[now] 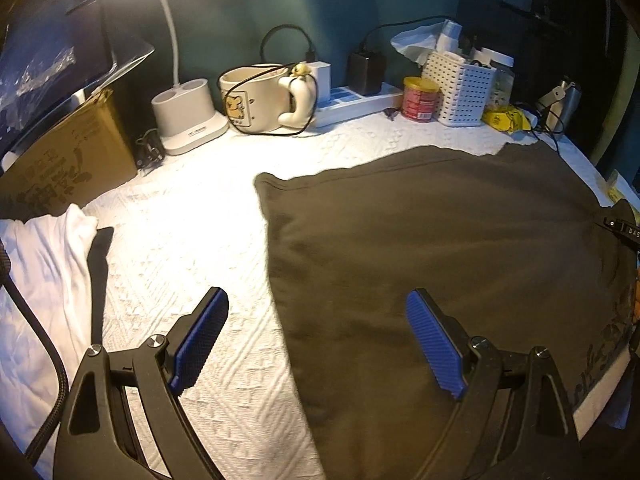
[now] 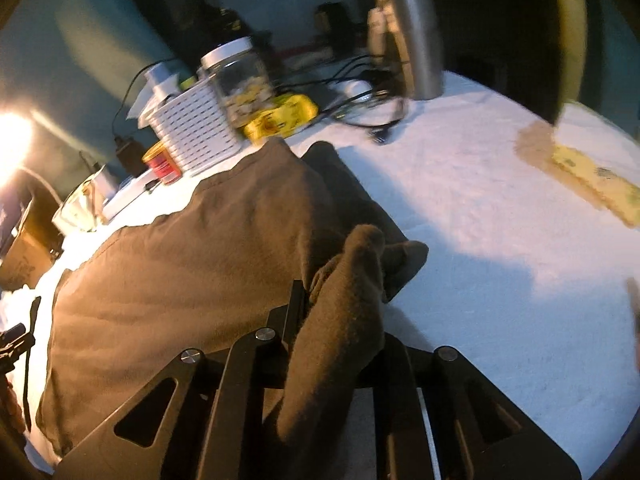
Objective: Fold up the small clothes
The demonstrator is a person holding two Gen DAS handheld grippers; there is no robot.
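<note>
Right claw (image 2: 340, 308), at the bottom centre of its own view, is clamped on a bunched fold of the dark olive-brown fabric garment (image 2: 192, 280), while the left claw (image 1: 316, 344) stands wide with its blue ribbed pads (image 1: 436, 348) apart and nothing between them, one pad over the garment's left edge. Beneath both lies a table covered in white textured cloth (image 1: 188, 216), backed by a teal wall (image 1: 240, 4) and lit by a glaring white gooseneck lamp (image 1: 188, 116) at upper left. Along the far edge stand a cream ceramic mug with a cartoon print (image 1: 256, 98), a white perforated plastic basket (image 1: 460, 88) stuffed with small items, a red tin (image 1: 418, 98), and a clear jar with a white lid (image 2: 240, 76) holding pale pieces. A brown cardboard box (image 1: 68, 160) sits at left. The garment spreads mostly flat across the centre and right, its right corner lifted in the grip.
</note>
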